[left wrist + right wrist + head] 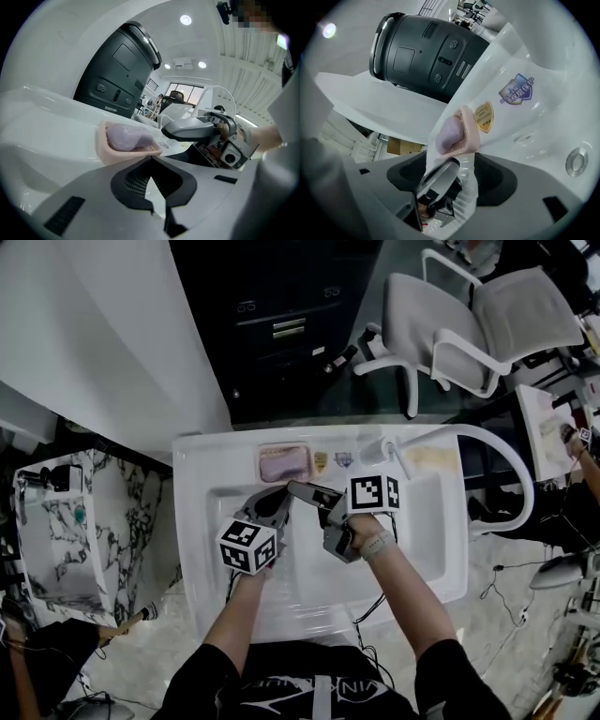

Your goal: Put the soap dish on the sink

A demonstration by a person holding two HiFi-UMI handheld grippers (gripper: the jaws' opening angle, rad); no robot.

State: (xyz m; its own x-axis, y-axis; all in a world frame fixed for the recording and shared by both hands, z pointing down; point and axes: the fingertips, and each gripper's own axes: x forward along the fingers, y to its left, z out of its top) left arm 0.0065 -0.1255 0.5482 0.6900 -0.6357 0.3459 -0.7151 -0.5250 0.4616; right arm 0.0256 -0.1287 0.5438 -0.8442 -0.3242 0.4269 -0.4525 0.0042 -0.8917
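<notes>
The pink soap dish with purple soap sits on the back edge of the white sink, and just in front of it the right gripper has its fingers wide apart while the left gripper has its fingers nearly together, both empty.

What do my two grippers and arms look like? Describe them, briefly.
The left gripper and right gripper are grey plastic, black along the inside of the jaws. Each carries a white cube printed with black square markers. A thin dark cable trails below the right one. The person wears a black short-sleeved top and a pale band on the right wrist.
</notes>
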